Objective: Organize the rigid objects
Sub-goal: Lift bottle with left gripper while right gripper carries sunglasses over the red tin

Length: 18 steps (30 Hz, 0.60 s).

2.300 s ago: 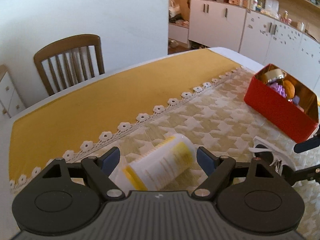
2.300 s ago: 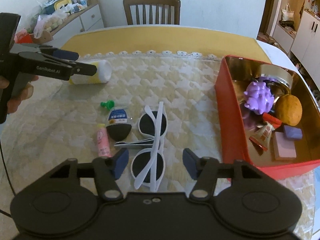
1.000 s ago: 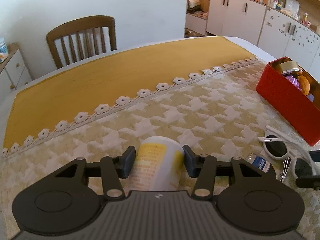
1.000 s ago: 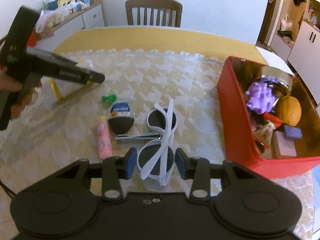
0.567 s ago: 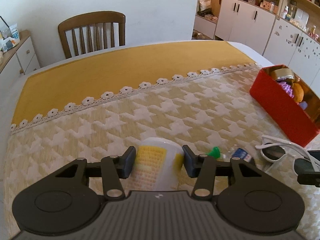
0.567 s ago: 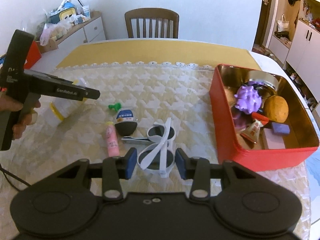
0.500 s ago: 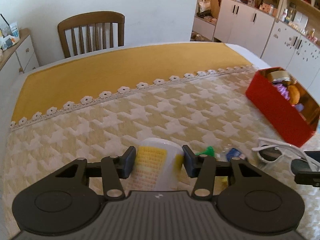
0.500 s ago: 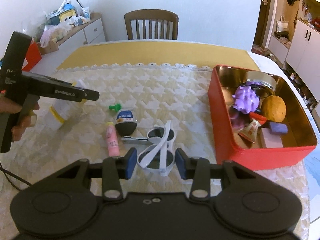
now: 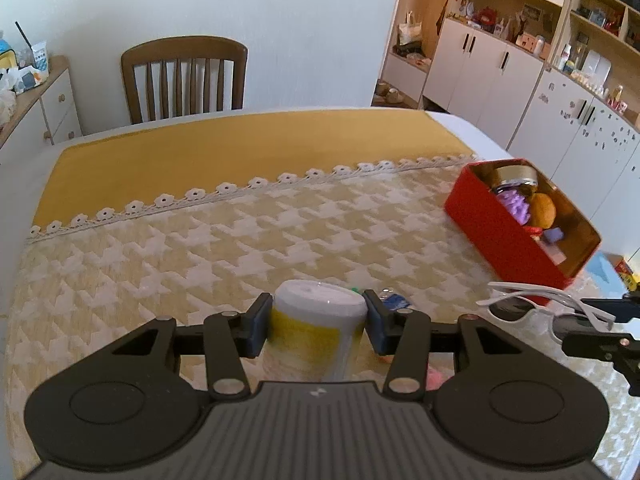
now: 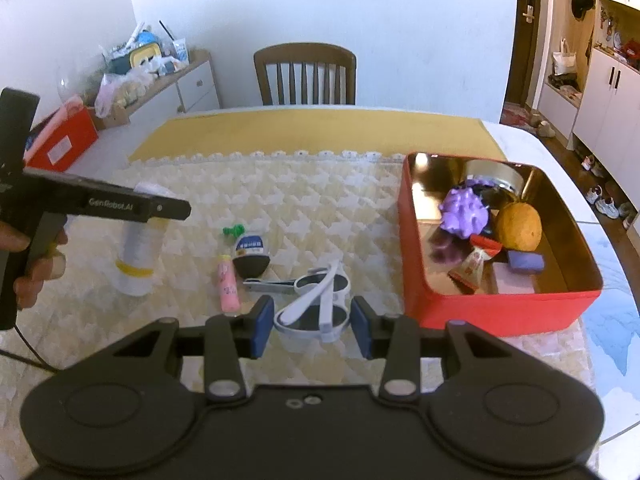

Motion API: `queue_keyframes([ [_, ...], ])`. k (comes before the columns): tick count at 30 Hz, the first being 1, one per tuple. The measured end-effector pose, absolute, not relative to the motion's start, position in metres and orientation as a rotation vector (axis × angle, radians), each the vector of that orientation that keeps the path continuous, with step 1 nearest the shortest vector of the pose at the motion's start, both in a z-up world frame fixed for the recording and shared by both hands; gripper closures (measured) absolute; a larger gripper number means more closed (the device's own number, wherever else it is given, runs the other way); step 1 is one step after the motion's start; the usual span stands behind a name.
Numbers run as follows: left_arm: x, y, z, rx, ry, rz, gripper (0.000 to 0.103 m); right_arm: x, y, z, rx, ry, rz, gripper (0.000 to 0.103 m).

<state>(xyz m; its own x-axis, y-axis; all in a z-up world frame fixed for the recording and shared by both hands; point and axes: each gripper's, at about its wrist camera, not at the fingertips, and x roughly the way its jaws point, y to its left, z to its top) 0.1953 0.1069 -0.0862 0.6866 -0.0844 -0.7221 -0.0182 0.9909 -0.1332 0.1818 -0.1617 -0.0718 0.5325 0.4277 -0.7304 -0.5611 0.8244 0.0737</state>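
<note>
A white bottle with a yellow label (image 9: 316,334) hangs upright above the patterned tablecloth. My left gripper (image 9: 318,320) is shut on it, jaws still closing, pads pressed on its upper sides. The right wrist view shows the same bottle (image 10: 138,256) under the left gripper (image 10: 176,210). My right gripper (image 10: 312,326) is shut on folded white sunglasses (image 10: 316,308), held just off the cloth. The left wrist view shows those sunglasses (image 9: 540,306) at its right edge in the right gripper (image 9: 584,324). A red tin (image 10: 500,312) to the right holds a purple spiky ball, an orange ball and a jar.
On the cloth between the grippers lie a pink tube (image 10: 229,284), a small black-and-white bottle (image 10: 250,256), a green pin (image 10: 233,231) and a nail clipper (image 10: 272,284). A wooden chair (image 10: 305,74) stands at the far table edge. A hand (image 10: 36,272) holds the left gripper.
Both grippers shut on their objects and rose. The bottle went from lying on its side to hanging upright off the cloth. The sunglasses came up off the table.
</note>
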Motion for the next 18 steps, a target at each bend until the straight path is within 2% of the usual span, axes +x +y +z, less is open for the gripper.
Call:
queue_keyframes([
  [18,0.197,0.042,-0.008,-0.195,0.668,-0.052,0.059,0.208,-0.225,-0.033,-0.138,0.712,0.610,0.062],
])
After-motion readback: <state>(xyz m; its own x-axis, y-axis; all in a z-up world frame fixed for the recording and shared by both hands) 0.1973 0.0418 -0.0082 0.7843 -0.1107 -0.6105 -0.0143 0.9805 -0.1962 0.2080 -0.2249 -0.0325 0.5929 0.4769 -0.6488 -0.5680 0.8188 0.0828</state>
